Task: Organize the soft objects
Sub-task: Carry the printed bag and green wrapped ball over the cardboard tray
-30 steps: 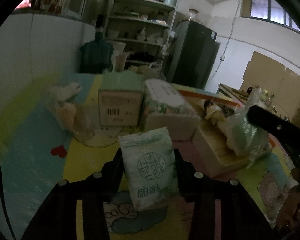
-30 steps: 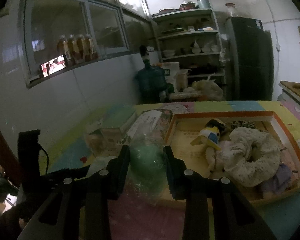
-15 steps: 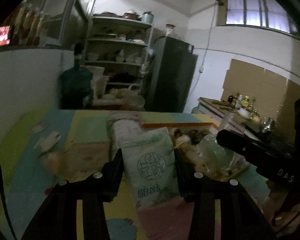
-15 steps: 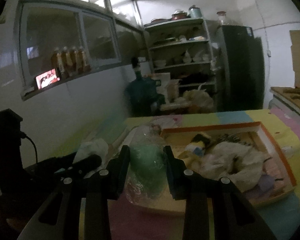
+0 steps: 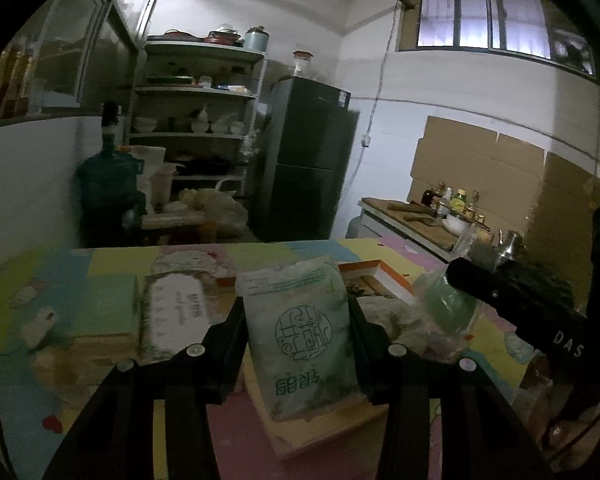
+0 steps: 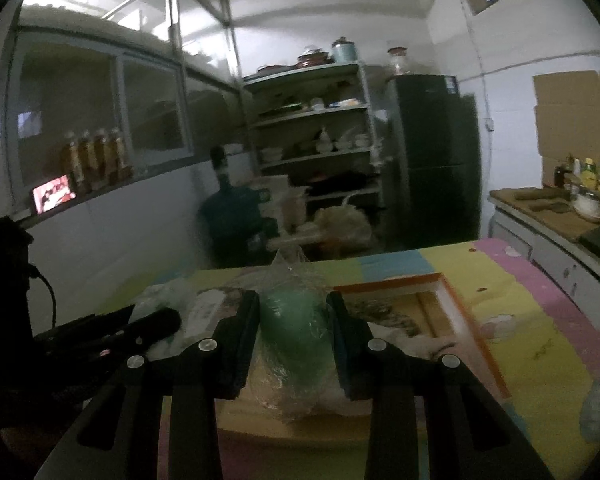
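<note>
Home kitchen: crockery shelves (image 5: pixel 198 120), fridge (image 5: pixel 306 160), counter bottles (image 5: pixel 456 200).

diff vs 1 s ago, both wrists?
Both grippers lifted and tilted up: the table dropped lower in both views, with more of the room showing. Nothing was grabbed or released. The left gripper still clamps the tissue pack; the right gripper still clamps the green item in a clear bag, near the orange-rimmed tray.
</note>
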{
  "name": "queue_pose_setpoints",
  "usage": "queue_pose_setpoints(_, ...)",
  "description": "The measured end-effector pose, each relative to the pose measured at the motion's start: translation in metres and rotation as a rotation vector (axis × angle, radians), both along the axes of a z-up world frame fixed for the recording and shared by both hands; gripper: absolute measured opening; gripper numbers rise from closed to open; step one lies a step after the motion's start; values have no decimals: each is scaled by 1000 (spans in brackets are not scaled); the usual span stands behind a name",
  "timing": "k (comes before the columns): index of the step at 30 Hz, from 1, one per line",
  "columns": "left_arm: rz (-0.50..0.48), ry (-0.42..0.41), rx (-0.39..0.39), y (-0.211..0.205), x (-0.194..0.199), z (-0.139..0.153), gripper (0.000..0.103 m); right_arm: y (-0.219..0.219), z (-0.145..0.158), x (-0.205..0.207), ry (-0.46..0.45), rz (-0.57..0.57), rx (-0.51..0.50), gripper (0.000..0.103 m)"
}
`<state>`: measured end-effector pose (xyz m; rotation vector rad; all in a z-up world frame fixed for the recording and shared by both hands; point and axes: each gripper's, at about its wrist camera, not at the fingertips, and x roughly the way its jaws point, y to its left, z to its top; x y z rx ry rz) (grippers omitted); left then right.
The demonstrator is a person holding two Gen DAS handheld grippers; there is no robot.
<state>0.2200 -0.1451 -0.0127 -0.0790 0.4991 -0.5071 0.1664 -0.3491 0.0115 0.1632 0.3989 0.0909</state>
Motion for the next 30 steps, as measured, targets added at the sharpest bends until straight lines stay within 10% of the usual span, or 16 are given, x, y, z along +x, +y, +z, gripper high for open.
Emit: queue_pose_setpoints(30,-81,120,3,-102,84,-18,47,-127,-21,69,54,-108,69,35)
